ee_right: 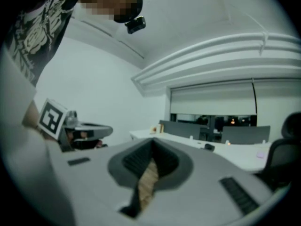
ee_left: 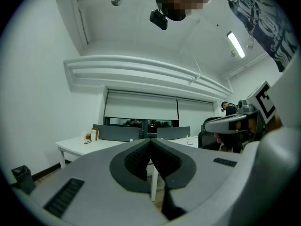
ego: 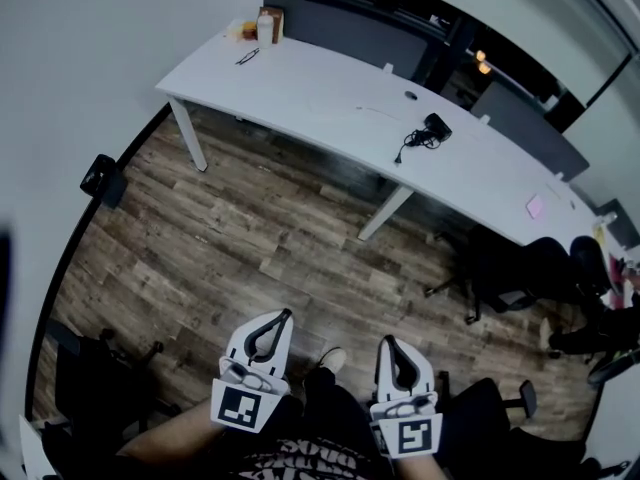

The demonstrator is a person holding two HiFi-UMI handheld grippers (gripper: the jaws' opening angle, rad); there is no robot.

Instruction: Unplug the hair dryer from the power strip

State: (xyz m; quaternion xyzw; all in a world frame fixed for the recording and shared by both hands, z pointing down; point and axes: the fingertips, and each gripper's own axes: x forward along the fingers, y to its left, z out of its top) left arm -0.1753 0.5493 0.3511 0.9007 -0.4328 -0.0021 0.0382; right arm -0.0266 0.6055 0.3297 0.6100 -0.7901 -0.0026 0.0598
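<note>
The room was an office with a wood-plank floor (ego: 270, 228) and a long, curved white table (ego: 330, 98) set against grey divider panels (ego: 350, 33). Dark office chairs (ego: 520, 268) stood at the right. About midway along the table lay a small black item with a loose cord, most likely the hair dryer (ego: 432, 128). It was too small to be sure of, and whatever socket its cord ran to could not be made out from this far away. A small bottle and box (ego: 267, 24) sat at the table's far left end and a pink note (ego: 535, 206) lay towards the right end. The person stood well apart from the table, with open floor between. The left gripper (ego: 286, 314) and the right gripper (ego: 385, 341) were held close in front of the body, both pointing roughly level towards the table. In the left gripper view its jaws met at the tips with nothing between them, and the right gripper view showed the same: jaws together, only floor visible through the gap below. Judging from this, the task had hardly begun, because neither gripper had reached the table or touched the cord. What remained was everything: walking up to the table, finding the plug, bracing the strip with 1 gripper and pulling the plug free with the other.
</note>
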